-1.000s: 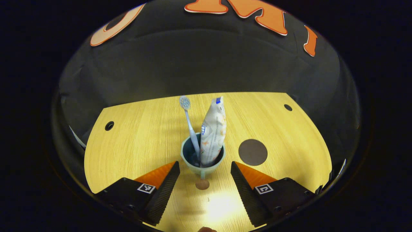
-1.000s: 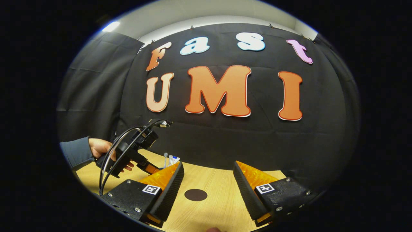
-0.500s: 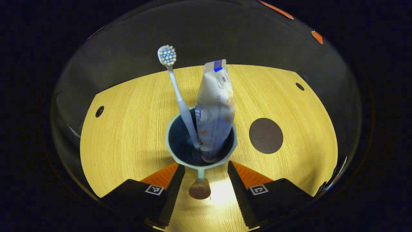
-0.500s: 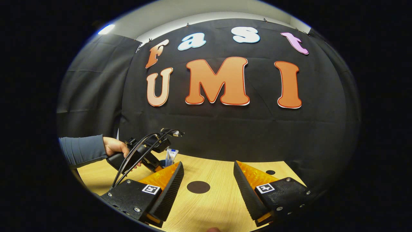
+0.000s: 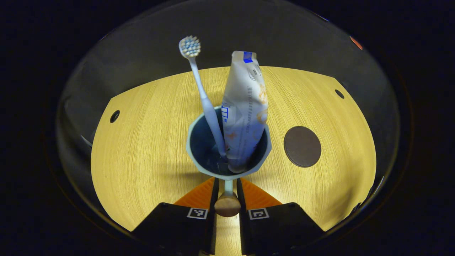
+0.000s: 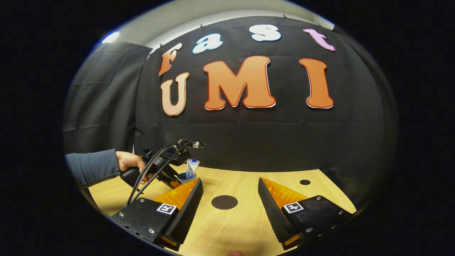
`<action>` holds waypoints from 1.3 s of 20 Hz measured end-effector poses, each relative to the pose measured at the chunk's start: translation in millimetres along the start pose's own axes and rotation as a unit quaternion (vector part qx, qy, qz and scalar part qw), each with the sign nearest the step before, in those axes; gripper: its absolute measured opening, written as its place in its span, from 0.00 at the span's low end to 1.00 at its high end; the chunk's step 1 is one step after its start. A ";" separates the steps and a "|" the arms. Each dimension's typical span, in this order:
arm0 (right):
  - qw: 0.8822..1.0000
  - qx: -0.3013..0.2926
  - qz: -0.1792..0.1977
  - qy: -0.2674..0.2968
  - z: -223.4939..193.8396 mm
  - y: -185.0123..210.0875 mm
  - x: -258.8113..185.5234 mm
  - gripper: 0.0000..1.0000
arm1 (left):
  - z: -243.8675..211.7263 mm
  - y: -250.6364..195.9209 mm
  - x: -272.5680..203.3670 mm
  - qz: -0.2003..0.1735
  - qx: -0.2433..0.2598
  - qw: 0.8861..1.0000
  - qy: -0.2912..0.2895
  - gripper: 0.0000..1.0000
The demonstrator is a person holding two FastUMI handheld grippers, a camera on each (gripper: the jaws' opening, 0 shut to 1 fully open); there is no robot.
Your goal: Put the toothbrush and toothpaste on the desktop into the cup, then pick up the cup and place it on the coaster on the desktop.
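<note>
Fingers of my left gripper (image 5: 227, 199) have drawn in over the last second from wide apart to nearly together, clamping the cup (image 5: 228, 149) by its thin stem handle with the round wooden knob; I judge loading done and the lift next. Desktop (image 5: 142, 149), pale wood grain, matte, carries everything. Beyond my right gripper (image 6: 229, 209), which hangs wide open and empty, lies the same desktop. Coaster (image 5: 302, 146), a dark flat disc, sits just right of the cup. Cup is pale blue, faceted, flaring. Inside it stand the toothpaste (image 5: 245, 110), a soft crinkled tube, and left of that the toothbrush (image 5: 202, 96), slim and stiff.
</note>
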State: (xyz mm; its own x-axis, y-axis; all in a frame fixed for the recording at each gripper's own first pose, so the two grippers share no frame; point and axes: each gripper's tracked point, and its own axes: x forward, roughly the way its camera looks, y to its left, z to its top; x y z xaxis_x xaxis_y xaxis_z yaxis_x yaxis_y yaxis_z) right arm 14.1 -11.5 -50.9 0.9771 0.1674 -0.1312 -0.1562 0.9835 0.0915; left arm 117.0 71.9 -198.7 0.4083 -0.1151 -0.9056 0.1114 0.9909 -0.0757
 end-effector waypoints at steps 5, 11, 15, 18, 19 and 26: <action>1.000 0.001 -0.002 -0.006 -0.7 -1.2 -7.2 0.93 | 3.7 -3.2 -1.6 0.009 -0.014 1.000 -0.019 0.24; 1.000 0.012 -0.015 0.000 -6.2 -11.7 -15.6 0.93 | 8.7 -2.6 0.9 0.001 0.001 0.999 -0.046 0.24; 1.000 0.014 -0.026 -0.001 -6.9 -21.4 -24.8 0.93 | 14.2 0.3 0.0 -0.009 0.023 0.998 -0.059 0.24; 0.999 0.010 -0.035 0.004 -10.3 -30.0 -30.0 0.93 | 12.9 0.0 2.8 -0.023 0.036 0.997 -0.064 0.24; 0.999 0.009 -0.038 0.006 -12.1 -33.0 -32.5 0.93 | 13.5 -0.6 3.6 -0.027 0.041 0.997 -0.064 0.25; 0.998 0.016 -0.051 0.015 -22.7 -51.1 -43.1 0.93 | 18.7 -2.8 2.0 -0.040 0.072 0.996 -0.046 0.23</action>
State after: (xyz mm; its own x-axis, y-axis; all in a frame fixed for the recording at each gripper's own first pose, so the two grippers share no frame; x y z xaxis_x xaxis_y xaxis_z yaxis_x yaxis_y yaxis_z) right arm -23.3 -67.4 -72.3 0.9829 0.0684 -0.1712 -0.0503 0.9929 0.1079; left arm 134.5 67.6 -192.5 0.4727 -0.2060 -0.8568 0.2727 0.9588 -0.0800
